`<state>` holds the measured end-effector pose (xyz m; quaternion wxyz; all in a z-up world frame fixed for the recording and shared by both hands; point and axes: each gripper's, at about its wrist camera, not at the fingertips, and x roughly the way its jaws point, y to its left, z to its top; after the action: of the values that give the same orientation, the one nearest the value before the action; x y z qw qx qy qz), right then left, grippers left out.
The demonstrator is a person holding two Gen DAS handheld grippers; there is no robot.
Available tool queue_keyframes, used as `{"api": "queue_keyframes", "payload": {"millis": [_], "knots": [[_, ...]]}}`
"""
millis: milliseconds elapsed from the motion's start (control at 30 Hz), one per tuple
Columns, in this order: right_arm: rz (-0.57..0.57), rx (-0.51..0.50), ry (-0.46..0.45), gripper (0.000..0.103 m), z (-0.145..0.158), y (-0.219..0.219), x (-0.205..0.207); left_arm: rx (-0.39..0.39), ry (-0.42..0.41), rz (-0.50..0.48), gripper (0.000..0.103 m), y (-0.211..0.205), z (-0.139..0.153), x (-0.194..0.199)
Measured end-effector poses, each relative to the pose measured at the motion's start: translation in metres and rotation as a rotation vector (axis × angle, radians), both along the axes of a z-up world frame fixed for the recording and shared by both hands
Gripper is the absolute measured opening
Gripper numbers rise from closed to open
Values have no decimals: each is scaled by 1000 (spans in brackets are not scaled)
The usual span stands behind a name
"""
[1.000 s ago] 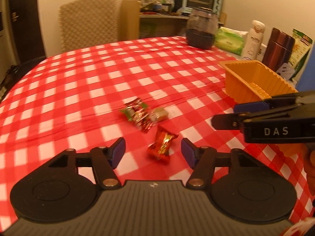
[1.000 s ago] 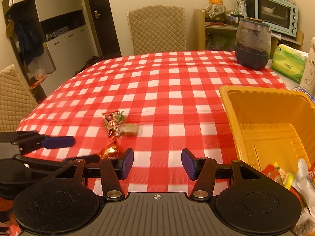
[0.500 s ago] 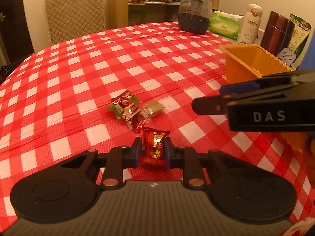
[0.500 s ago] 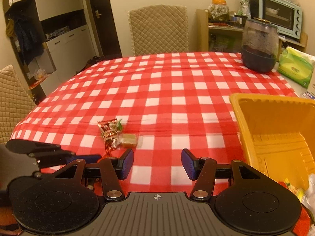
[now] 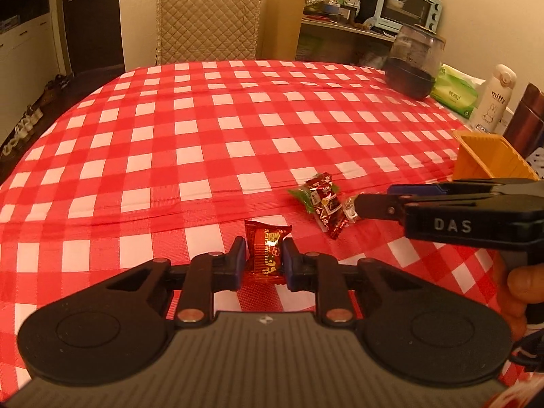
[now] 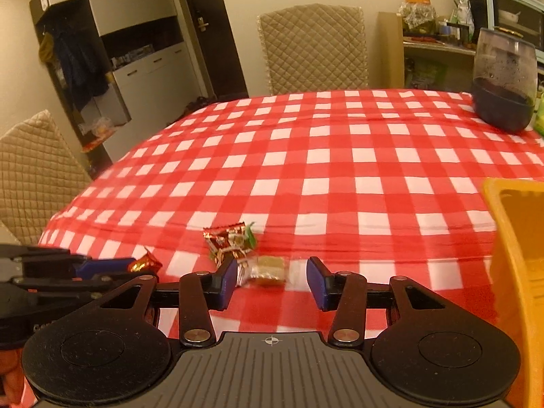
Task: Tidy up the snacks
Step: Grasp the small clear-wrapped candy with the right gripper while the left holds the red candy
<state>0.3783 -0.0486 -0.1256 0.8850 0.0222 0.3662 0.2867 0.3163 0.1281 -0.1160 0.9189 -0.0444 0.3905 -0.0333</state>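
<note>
My left gripper [image 5: 261, 258] is shut on a red and gold wrapped candy [image 5: 267, 251], held just above the checked tablecloth. The same candy [image 6: 144, 262] shows at the left of the right wrist view, in that gripper. My right gripper [image 6: 271, 278] has its jaws closing around a clear-wrapped tan candy [image 6: 268, 268] that lies between them; the pads do not touch it. Just beyond it lies a red and green wrapped snack [image 6: 229, 239], also seen in the left wrist view as the red and green snack [image 5: 321, 200]. The orange bin [image 6: 516, 265] stands at the right.
A dark round jar [image 6: 503, 81], a green tissue pack [image 5: 454, 93], a white bottle [image 5: 494, 98] and a brown flask [image 5: 528, 122] stand at the table's far right. Quilted chairs [image 6: 314, 49] sit at the far side and the left. A person's hand [image 5: 520, 285] holds the right gripper.
The left gripper closed on the red and gold candy and moved left with it. The right gripper came forward and down over the clear-wrapped candy, its jaws narrowing.
</note>
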Motion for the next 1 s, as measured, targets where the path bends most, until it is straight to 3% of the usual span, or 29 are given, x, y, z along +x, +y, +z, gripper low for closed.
{"api": "queue_keyframes", "payload": {"millis": [400,500,700,800,1000], "knots": [[35,-93,-32,46,-16,23,3,-3,5,-17,20,-6,-4,3],[37,-118,-38,39,-17,25,0,-7,4,-19,20,-7,-5,2],[52,-157,-62,33,-18,26,-8,-7,4,-27,20,-11,-5,-2],[43,-147,-73,21,-15,23,-13,-12,0,-28,20,-12,-3,-5],[41,-162,-73,21,-13,19,-23,-23,-5,-29,20,-16,1,-15]]}}
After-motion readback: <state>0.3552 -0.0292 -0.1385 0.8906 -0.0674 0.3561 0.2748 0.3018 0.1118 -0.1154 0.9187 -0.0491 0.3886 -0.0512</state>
